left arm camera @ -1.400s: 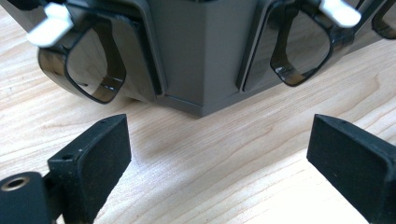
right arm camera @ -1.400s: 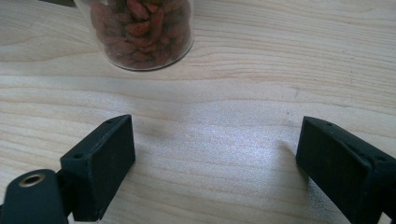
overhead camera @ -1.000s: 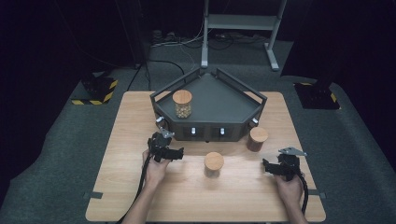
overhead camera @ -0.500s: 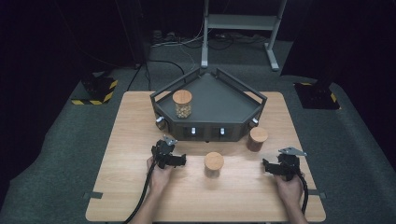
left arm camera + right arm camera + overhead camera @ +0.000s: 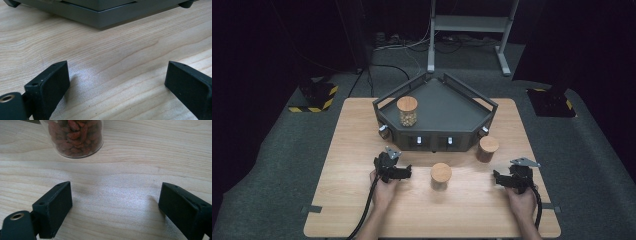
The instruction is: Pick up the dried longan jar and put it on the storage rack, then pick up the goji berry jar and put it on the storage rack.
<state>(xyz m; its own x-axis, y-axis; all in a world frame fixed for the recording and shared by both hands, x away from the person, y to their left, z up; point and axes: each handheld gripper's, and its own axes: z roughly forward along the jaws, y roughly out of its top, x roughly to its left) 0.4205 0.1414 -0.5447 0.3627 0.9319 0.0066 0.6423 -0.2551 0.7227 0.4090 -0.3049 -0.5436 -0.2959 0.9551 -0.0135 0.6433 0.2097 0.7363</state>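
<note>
- High view: the left gripper (image 5: 406, 172) lies low on the wooden table (image 5: 352, 150), pointing right toward the middle jar (image 5: 441, 176), which stands upright just beside it with a gap between them.
- High view: the right gripper (image 5: 497, 178) rests near the table's right front, pointing left at that same jar from farther off.
- Left gripper view: its two black jaws stand wide apart over bare wood, nothing between them; the dark base of the tray (image 5: 100, 15) runs across the top.
- Right gripper view: its jaws are also spread wide and hold nothing; ahead of them stands a clear jar of reddish dried berries (image 5: 75, 137), apart from both jaws.
- High view: a second wood-lidded jar (image 5: 487, 148) stands on the table against the dark angular tray's (image 5: 452, 107) right front corner.
- High view: a third jar (image 5: 407, 111) with pale contents stands upright on the tray's left part.
</note>
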